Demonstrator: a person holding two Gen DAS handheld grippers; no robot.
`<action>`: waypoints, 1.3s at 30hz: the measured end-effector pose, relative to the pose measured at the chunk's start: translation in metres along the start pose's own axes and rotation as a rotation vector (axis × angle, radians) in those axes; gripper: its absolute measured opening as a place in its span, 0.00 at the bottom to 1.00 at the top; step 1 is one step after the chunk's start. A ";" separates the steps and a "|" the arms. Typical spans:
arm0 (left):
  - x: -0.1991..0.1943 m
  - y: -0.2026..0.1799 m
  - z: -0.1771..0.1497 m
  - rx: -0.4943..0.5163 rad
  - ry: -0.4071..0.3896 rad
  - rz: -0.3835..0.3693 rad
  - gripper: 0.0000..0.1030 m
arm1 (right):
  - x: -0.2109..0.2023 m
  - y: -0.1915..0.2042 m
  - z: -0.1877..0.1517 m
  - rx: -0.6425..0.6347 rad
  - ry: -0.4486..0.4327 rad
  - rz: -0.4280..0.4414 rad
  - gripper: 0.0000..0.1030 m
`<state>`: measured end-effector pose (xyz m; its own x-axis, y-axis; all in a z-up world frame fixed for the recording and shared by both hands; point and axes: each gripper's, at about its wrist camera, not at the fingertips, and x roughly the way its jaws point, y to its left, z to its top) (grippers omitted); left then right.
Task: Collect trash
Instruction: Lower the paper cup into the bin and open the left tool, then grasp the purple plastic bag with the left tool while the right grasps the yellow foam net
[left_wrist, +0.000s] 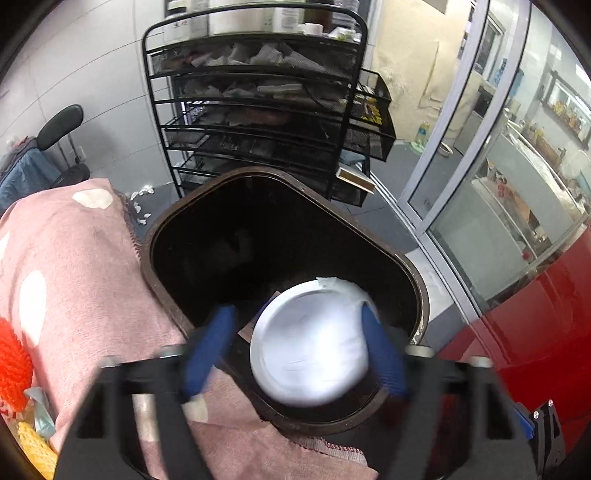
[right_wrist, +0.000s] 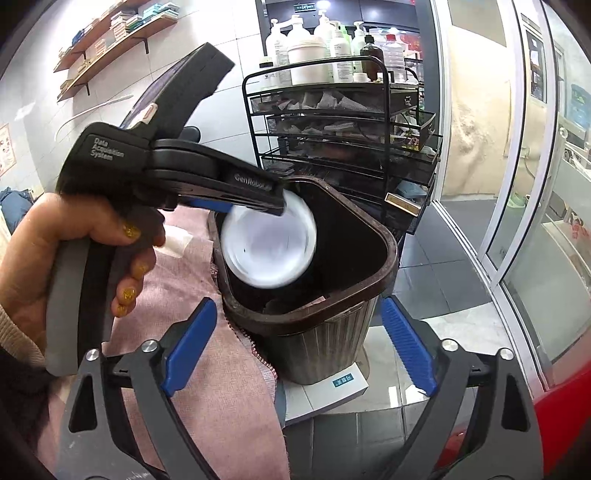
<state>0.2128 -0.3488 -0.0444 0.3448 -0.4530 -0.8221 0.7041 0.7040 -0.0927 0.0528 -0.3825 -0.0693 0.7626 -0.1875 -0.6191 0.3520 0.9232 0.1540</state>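
While looking down along the left gripper (left_wrist: 295, 308), finds its blue fingers (left_wrist: 210, 347) spread wide above the mouth of the dark brown bin (left_wrist: 148, 243). Shows a white round cup (left_wrist: 310, 347), heavily blurred, between those fingers and within the outline of the bin's rim. Places the cup against or just beside the finger on the picture's right, and well clear of the other finger. Cannot tell whether that one pad touches it; shows no clamping from both sides.

Seen from the right wrist, shows the same cup under the left gripper's tip, tilted, its open face turned toward the camera, over the near-left part of the bin's opening. Shows a hand (right_wrist: 48, 251) with gold-painted nails wrapped round the left gripper's handle.

Finds the right gripper (right_wrist: 298, 302) with jaws wide and nothing between them, pointed at the near wall of the bin without touching it.

Places the bin right beside a pink cloth with white dots (left_wrist: 74, 258), on a flat white base (right_wrist: 325, 391). Shows a black wire rack (left_wrist: 258, 110) behind the bin, bottles (right_wrist: 306, 55) on its top. Shows a glass door (left_wrist: 480, 184) and a red surface (left_wrist: 535, 314) to the right.
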 end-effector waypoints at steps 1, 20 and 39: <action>-0.003 0.001 0.000 -0.005 -0.006 -0.013 0.77 | -0.001 0.000 0.000 0.004 -0.003 0.000 0.88; -0.113 -0.002 -0.040 0.059 -0.307 0.090 0.95 | -0.006 0.016 0.007 -0.028 -0.028 -0.001 0.91; -0.201 0.046 -0.142 -0.092 -0.486 0.244 0.95 | -0.024 0.097 0.009 -0.163 -0.059 0.137 0.92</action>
<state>0.0879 -0.1477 0.0371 0.7532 -0.4560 -0.4741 0.5185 0.8551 0.0012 0.0734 -0.2916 -0.0330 0.8294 -0.0712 -0.5541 0.1538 0.9826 0.1039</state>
